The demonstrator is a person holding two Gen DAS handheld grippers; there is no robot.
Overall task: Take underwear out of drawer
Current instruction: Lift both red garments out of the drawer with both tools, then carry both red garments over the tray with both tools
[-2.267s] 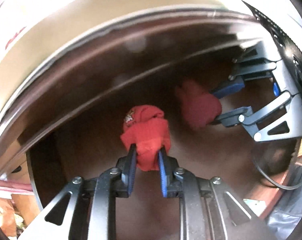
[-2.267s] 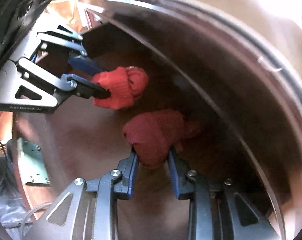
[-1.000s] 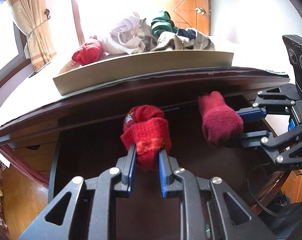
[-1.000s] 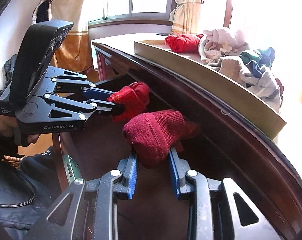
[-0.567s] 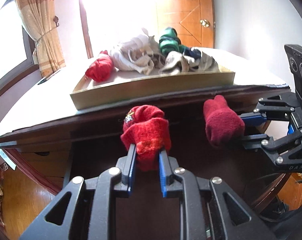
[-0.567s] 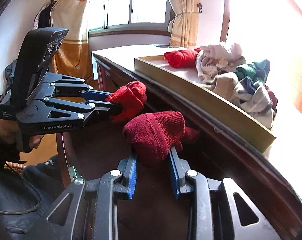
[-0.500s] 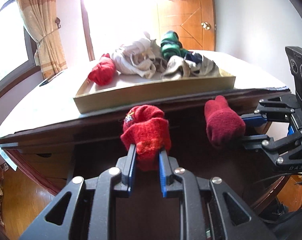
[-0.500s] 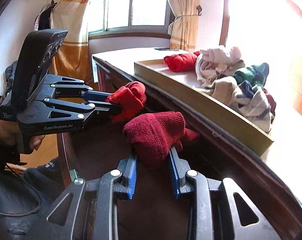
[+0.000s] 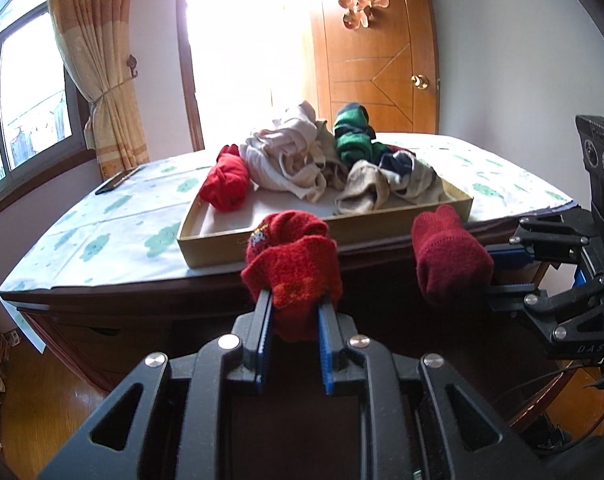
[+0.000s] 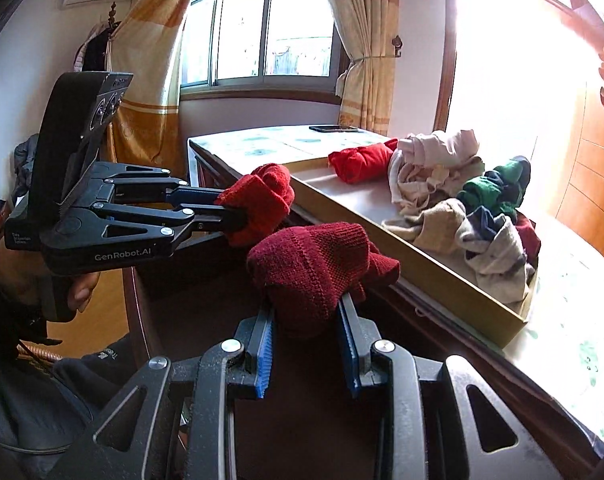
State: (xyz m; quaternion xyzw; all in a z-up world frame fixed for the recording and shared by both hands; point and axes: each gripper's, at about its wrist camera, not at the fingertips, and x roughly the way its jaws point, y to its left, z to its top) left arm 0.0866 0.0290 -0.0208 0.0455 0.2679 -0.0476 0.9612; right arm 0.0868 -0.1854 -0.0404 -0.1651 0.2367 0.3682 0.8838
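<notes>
The left gripper is clamped on a bright red knitted bundle, held in the air before the near edge of the table. Beside it, a dark red knitted bundle is pinched in the right gripper. A shallow tray at that edge holds a red roll and crumpled pale, green and grey garments.
</notes>
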